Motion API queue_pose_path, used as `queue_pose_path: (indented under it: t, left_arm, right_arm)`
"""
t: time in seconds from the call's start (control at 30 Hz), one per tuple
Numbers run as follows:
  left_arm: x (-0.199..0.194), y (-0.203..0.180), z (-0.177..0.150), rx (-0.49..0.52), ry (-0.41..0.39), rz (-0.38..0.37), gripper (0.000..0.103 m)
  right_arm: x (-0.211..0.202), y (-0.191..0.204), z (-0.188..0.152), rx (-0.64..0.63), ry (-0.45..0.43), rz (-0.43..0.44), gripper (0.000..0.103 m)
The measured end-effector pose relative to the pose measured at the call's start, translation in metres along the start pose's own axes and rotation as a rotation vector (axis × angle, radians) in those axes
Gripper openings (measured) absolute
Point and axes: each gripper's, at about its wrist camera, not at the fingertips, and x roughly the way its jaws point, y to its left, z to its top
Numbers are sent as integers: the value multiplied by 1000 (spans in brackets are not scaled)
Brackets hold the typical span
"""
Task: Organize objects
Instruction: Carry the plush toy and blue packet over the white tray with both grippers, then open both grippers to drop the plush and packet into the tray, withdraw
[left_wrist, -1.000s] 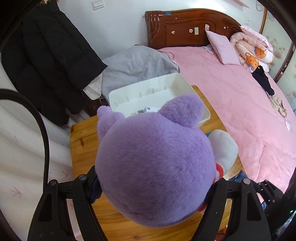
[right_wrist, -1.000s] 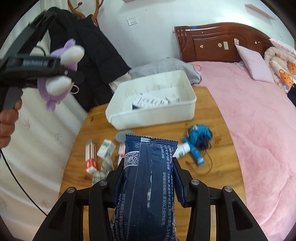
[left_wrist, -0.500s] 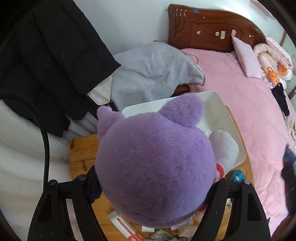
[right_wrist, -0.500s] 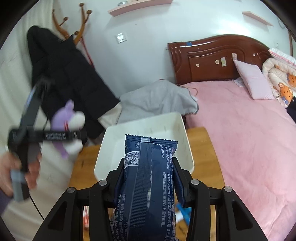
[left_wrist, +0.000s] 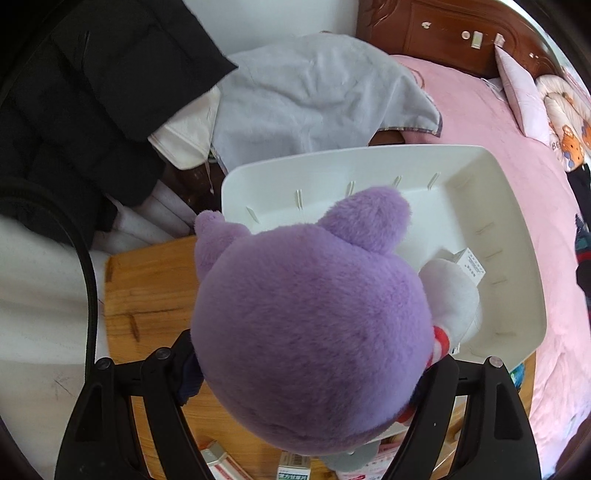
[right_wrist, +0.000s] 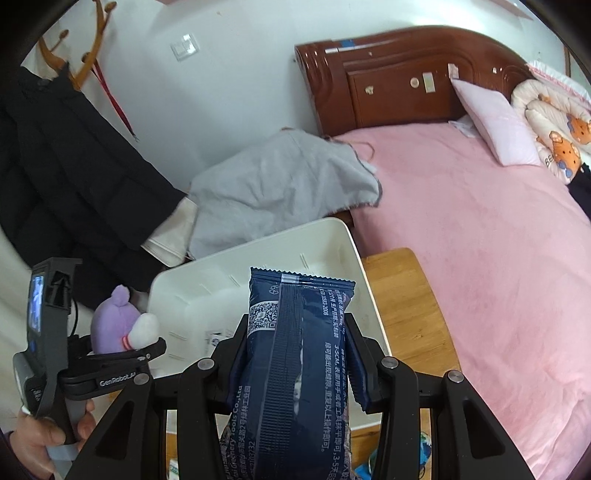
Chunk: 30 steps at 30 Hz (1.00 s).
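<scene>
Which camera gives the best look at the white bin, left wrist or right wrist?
The left wrist view: the white bin shows its far rim, inner walls and a small box inside, though the purple plush toy covers its near side. In the right wrist view the dark blue packet hides much of the bin.

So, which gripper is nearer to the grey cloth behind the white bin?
Right. The right gripper is over the white bin, close before the grey cloth; the left gripper is beside the bin's near-left corner.

Soft, even daylight filled both views, no harsh shadows. The glossy headboard caught some glare. Heavy fisheye bending curved everything near the edges, corners went black. The purple plush looked slightly soft up close; otherwise sharp.
</scene>
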Motion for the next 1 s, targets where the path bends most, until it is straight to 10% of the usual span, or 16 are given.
queue_pose_path:
  t: [0.33,0.43,0.6,1.0]
  left_arm:
    - [17,4,-3,11,40,-11,86]
    - [20,6,-5,-8,64,-33,86]
    - [24,12,-8,-70,116,-120,92]
    - [-21,12,-14,-93,-31,-173,101]
  right_arm:
    - [33,8,-5,-42,70,-51,47]
    - [37,8,-6,-48,78,-42,69]
    - [32,9,-9,-46,66,-32,75]
    - [13,16,-20,-77,81,13,75]
